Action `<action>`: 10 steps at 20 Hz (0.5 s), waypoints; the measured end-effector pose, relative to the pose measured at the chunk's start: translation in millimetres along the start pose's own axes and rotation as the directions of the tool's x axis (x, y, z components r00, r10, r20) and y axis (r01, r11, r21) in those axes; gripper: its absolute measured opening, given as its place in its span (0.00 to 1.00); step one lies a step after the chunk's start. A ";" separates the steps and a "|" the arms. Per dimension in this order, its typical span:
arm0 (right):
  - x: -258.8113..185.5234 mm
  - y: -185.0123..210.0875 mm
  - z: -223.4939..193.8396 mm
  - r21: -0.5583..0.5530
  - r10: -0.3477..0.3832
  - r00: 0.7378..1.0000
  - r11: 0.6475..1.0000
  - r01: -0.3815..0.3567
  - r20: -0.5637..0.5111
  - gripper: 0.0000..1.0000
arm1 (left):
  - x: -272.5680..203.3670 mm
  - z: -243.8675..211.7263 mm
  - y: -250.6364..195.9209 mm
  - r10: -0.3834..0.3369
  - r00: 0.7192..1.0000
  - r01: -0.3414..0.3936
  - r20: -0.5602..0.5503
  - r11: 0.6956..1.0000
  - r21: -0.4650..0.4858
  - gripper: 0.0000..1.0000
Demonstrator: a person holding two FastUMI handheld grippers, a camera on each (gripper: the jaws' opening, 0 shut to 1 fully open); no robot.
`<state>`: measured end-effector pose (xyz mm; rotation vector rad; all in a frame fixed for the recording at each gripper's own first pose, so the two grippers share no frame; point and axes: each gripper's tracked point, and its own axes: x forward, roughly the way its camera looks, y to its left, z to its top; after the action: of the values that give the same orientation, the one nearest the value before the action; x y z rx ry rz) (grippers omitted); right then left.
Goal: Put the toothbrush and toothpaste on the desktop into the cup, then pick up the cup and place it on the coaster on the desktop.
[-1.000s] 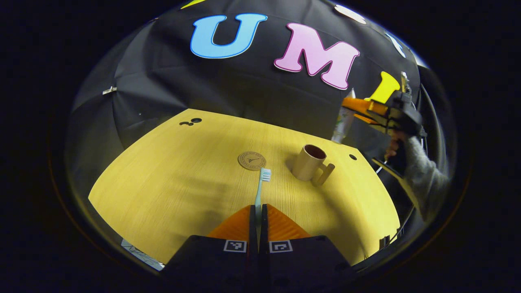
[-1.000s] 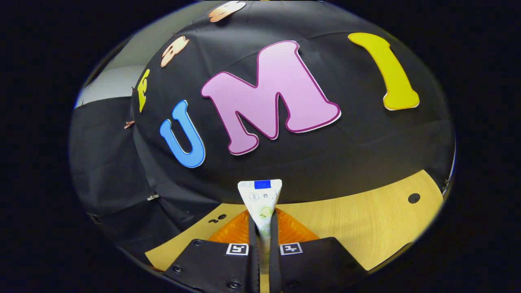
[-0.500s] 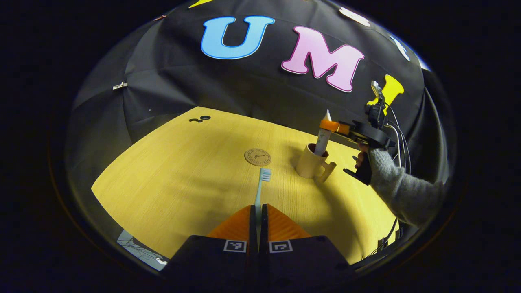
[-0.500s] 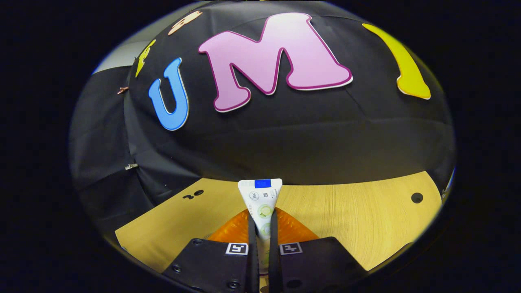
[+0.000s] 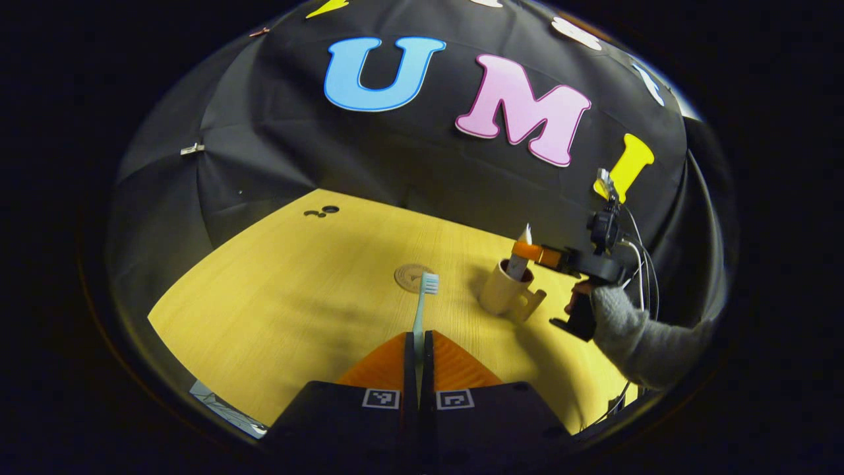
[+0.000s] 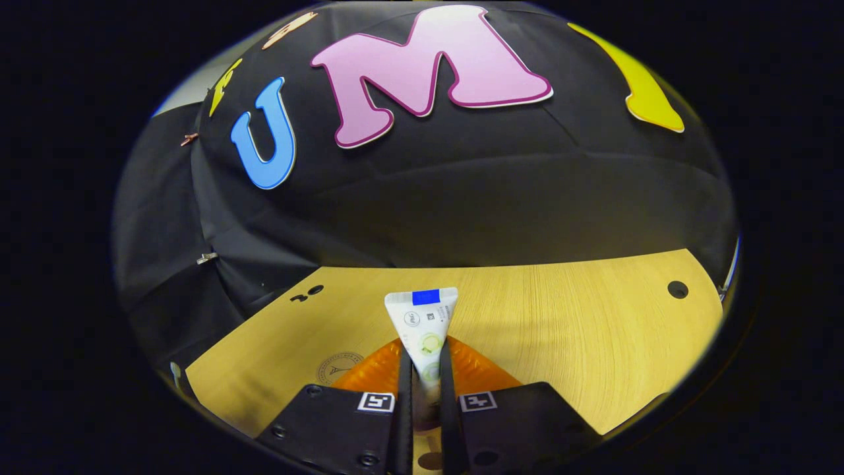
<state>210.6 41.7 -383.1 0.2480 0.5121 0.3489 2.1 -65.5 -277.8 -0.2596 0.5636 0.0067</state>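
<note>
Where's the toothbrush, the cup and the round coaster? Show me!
toothbrush (image 5: 429, 283), left gripper view, on its white bristle head.
cup (image 5: 498, 294), left gripper view, on its beige side wall.
coaster (image 5: 406, 275), left gripper view, on its left part, beside the brush head.

A pale yellow wood-grain desktop (image 5: 297, 297) is seen inside a booth enclosed by black cloth walls (image 5: 264, 152), the fabric creased and drawn together at a seam by a small metal clip (image 5: 192, 150). A cluster of small dark round holes (image 5: 321, 211) is set into the desktop near its far left corner, and a single dark round hole (image 6: 677, 289) is seen near the far right edge in the right gripper view. Soft shadows are cast across the wood surface, which is lit more brightly toward its middle. A strip of pale grey wall (image 6: 184, 92) is glimpsed beyond the cloth's upper left edge in the right gripper view.
</note>
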 end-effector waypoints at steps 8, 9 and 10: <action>-30.3 -12.5 2.4 0.088 -0.023 1.000 0.996 0.022 0.010 0.33 | 31.9 87.5 -65.8 -0.151 0.974 0.156 0.171 0.988 -0.017 0.06; -35.4 -15.3 3.6 0.104 -0.025 1.000 0.994 0.024 0.010 0.36 | 37.0 95.7 -74.7 -0.170 0.969 0.175 0.182 0.985 -0.012 0.06; -39.6 -17.0 4.4 0.121 -0.027 1.000 0.992 0.025 0.014 0.36 | 44.3 103.9 -82.7 -0.186 0.963 0.191 0.194 0.982 -0.005 0.06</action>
<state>185.1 10.3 -367.5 0.3605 0.5217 0.2906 100.7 -122.9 -196.8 -0.3312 0.3447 -0.1448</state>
